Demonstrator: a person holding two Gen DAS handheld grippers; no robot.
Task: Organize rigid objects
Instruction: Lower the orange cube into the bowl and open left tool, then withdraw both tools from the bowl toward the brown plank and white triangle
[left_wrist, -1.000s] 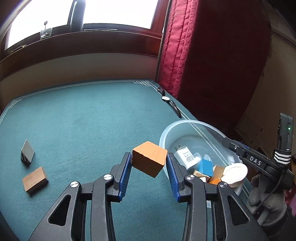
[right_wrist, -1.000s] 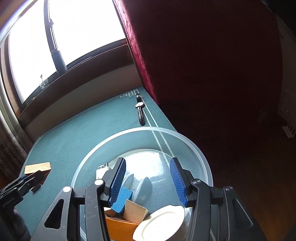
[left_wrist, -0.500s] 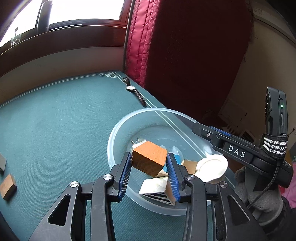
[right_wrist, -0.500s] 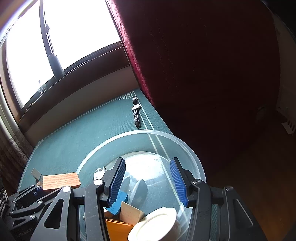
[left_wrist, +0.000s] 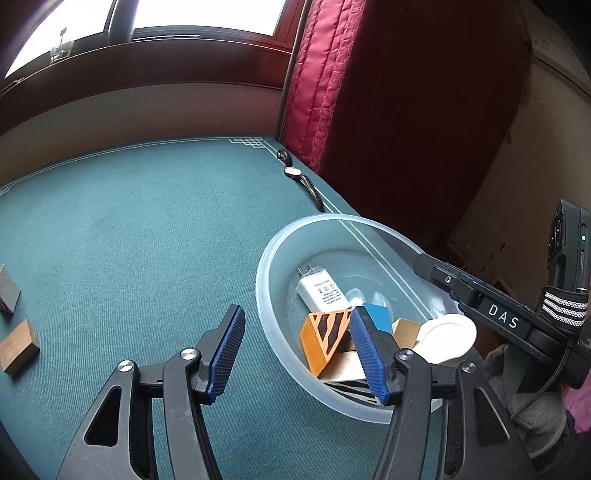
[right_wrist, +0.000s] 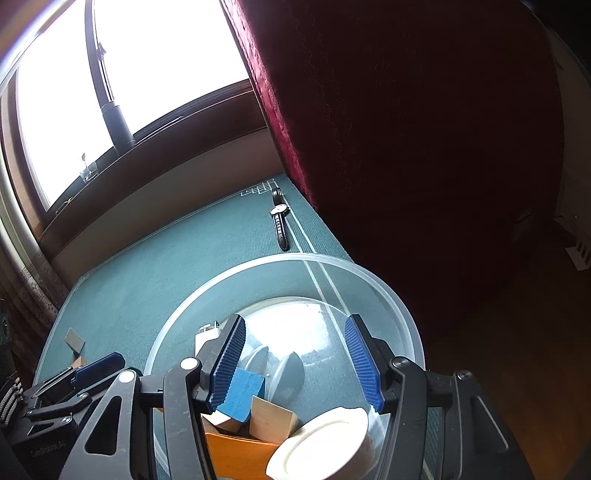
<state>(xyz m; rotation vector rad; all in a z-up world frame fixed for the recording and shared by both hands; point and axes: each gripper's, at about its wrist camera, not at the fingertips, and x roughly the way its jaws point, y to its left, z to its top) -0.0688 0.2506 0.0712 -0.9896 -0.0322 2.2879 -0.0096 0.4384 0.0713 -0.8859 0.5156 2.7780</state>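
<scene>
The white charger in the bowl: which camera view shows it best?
The left wrist view: the white charger lies in the clear bowl with its prongs and label in sight. In the right wrist view only a white corner shows beside a finger of the right gripper.

Bowl (left_wrist: 266, 266): translucent frosted plastic, smooth, right of the left fingers. Table cover (left_wrist: 147, 229): matt teal woven cloth, ribbed. Finger pads (left_wrist: 227, 347): blue ridged rubber-like material on matt black plastic arms. Charger (left_wrist: 323, 293): glossy white plastic. Block (left_wrist: 18, 345), far left: brown wood, matt. Curtain (left_wrist: 369, 110): quilted red fabric.
</scene>
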